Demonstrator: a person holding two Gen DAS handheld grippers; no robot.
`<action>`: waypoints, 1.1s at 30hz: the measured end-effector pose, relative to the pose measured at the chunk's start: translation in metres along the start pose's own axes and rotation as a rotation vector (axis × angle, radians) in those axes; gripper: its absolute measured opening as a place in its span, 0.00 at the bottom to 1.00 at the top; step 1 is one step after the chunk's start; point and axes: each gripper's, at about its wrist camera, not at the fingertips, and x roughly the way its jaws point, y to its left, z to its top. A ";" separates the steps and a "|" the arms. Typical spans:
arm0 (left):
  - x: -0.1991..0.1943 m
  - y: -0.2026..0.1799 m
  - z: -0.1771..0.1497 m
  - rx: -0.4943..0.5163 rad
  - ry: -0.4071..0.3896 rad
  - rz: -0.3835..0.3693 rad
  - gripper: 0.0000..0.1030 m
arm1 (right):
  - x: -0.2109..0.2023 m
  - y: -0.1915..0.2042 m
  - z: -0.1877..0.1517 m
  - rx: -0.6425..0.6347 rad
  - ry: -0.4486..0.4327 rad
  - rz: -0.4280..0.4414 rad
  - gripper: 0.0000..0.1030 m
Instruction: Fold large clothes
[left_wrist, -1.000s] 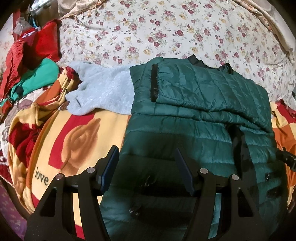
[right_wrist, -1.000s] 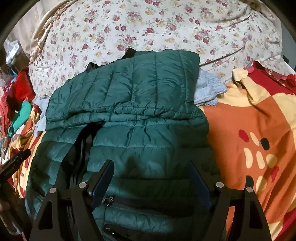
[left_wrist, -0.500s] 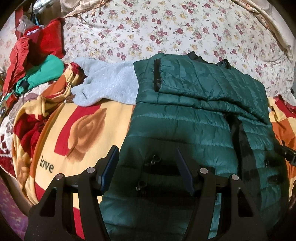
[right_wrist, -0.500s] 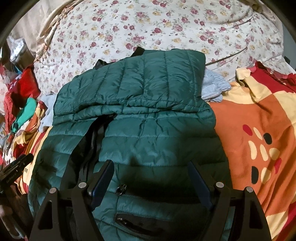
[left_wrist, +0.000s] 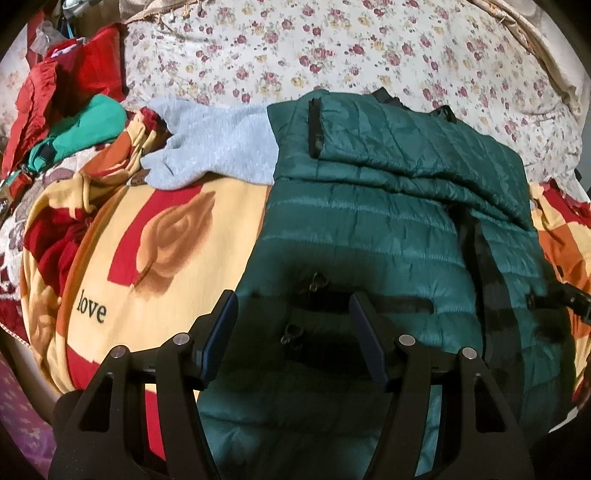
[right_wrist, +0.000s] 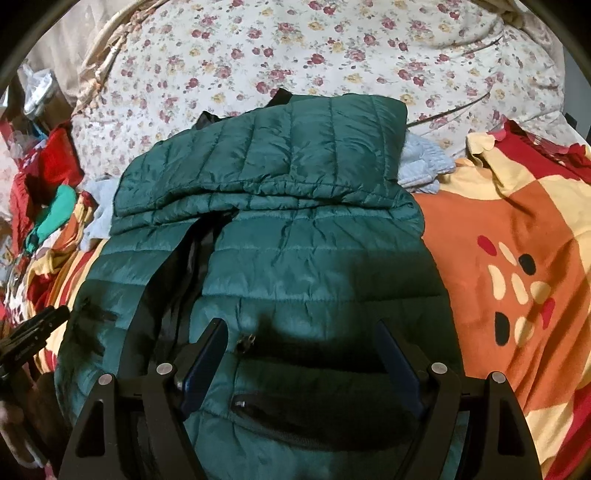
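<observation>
A dark green quilted jacket (left_wrist: 369, 229) lies on the bed, its upper part folded down over the body, with the black zipper opening running down its front. My left gripper (left_wrist: 291, 317) hovers open over the jacket's lower left part, near two zipper pulls, nothing between its fingers. In the right wrist view the same jacket (right_wrist: 295, 229) fills the middle, and my right gripper (right_wrist: 299, 350) stands open above its lower right pocket, holding nothing. The tip of the left gripper (right_wrist: 33, 332) shows at that view's left edge.
The jacket rests on a yellow, red and orange blanket (left_wrist: 166, 258) with the word "love". A light grey garment (left_wrist: 221, 144) lies under the jacket's far left corner. Red and green clothes (left_wrist: 74, 110) are piled at far left. A floral quilt (right_wrist: 295, 55) covers the back.
Both views have pulled back towards the near edge of the bed, so more of the jacket's lower part and its zipper pulls show. Both grippers stay open and empty.
</observation>
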 end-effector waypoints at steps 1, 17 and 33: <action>-0.001 0.000 -0.002 0.008 0.002 0.006 0.61 | -0.002 0.000 -0.002 -0.010 -0.002 0.007 0.77; -0.013 0.021 -0.036 0.006 0.046 0.029 0.61 | -0.020 0.004 -0.032 -0.114 0.046 0.023 0.81; -0.010 0.033 -0.048 -0.016 0.086 0.029 0.61 | -0.022 -0.012 -0.040 -0.117 0.124 0.014 0.81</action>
